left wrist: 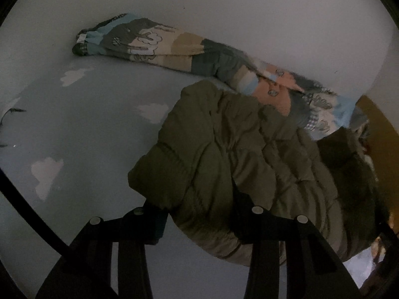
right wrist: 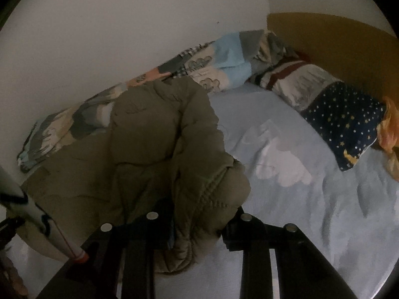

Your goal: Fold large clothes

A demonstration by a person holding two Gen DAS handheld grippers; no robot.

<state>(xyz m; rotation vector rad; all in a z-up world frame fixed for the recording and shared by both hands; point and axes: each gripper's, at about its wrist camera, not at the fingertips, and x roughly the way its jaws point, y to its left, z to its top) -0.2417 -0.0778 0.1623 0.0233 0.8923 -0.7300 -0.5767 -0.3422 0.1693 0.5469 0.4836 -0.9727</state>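
An olive-green padded jacket (left wrist: 224,149) is lying bunched on the bed, reaching toward the bed's wall-side edge, and both grippers are biting into it. In the left wrist view the left gripper (left wrist: 199,226) is pinching a puffy fold of the jacket's near hem, its jaws drawn narrow with quilted fabric bulging between them. In the right wrist view the right gripper (right wrist: 197,229) is likewise clamping a stitched edge of the jacket (right wrist: 159,149), its jaws set narrow around the fabric, and the cloth is rising from the sheet toward the fingers.

The bed is wearing a pale blue sheet (right wrist: 311,211) printed with white clouds (left wrist: 46,174); three clouds are showing in the left wrist view. A plain white wall (left wrist: 224,12) is running along the bed's far edge, and a mustard-coloured headboard panel (right wrist: 336,44) is standing at the bed's head end. One patchwork quilt (left wrist: 174,49) is lying rolled along the wall-side edge, just behind the jacket and touching it. One dark blue pillow with gold stars (right wrist: 346,122) is sitting by the head end, near something orange (right wrist: 389,129) that I cannot identify. There is one jacket, and two grippers are working on it.
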